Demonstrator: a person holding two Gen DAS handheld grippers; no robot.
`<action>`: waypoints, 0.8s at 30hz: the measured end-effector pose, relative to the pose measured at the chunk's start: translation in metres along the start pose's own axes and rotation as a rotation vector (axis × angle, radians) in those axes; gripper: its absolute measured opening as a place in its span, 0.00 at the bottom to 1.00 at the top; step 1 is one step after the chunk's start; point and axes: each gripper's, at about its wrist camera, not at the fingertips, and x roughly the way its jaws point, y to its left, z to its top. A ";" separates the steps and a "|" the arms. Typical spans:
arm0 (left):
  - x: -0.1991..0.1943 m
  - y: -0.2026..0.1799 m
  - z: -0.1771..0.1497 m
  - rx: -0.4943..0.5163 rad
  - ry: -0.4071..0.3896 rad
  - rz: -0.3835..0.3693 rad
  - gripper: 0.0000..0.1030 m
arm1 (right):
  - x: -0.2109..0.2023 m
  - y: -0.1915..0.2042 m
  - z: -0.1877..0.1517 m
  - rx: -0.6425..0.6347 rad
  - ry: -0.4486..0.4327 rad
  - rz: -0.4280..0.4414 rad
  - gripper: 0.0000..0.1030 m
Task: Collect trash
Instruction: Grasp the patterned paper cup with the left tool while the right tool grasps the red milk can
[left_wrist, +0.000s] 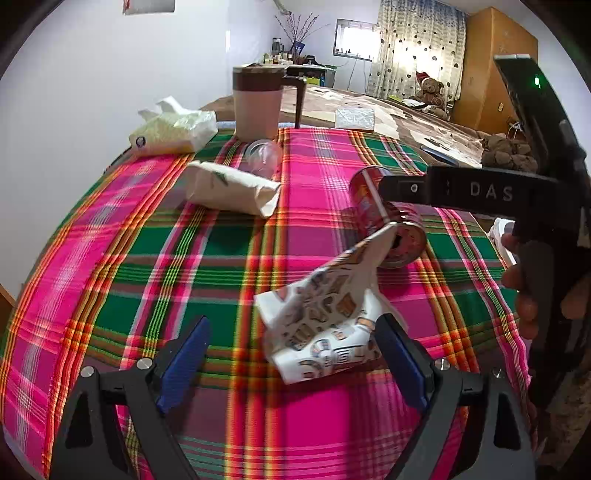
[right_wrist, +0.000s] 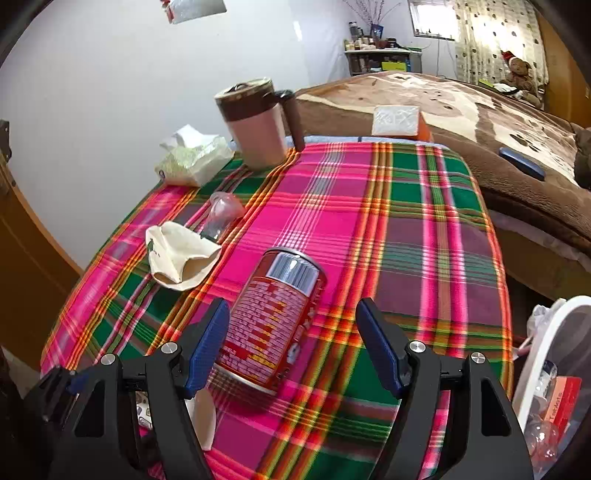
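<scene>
A crumpled printed paper wrapper (left_wrist: 328, 321) lies on the plaid tablecloth between the fingers of my open left gripper (left_wrist: 291, 350), close to the right finger. A red can (right_wrist: 273, 317) lies on its side between the fingers of my open right gripper (right_wrist: 291, 343), near the left finger; it also shows in the left wrist view (left_wrist: 388, 218), partly behind the right gripper's body. A folded cream paper bag (left_wrist: 232, 188) (right_wrist: 181, 254) and a clear plastic cup (left_wrist: 262, 155) (right_wrist: 221, 214) lie further back.
A pink-brown jug (left_wrist: 256, 103) (right_wrist: 255, 122) and a tissue pack (left_wrist: 173, 129) (right_wrist: 192, 158) stand at the table's far edge. A white bin (right_wrist: 546, 369) holding trash sits off the table's right side. A brown-covered bed (right_wrist: 480, 122) lies behind.
</scene>
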 end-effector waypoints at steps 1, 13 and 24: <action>-0.001 0.004 0.000 -0.013 0.001 -0.005 0.89 | 0.003 0.001 0.001 0.003 0.007 0.004 0.70; 0.013 0.029 0.013 -0.016 0.010 -0.074 0.90 | 0.020 0.002 -0.002 0.005 0.064 -0.032 0.70; 0.021 0.012 0.017 0.047 0.014 -0.156 0.73 | 0.023 -0.005 -0.002 -0.022 0.064 -0.022 0.53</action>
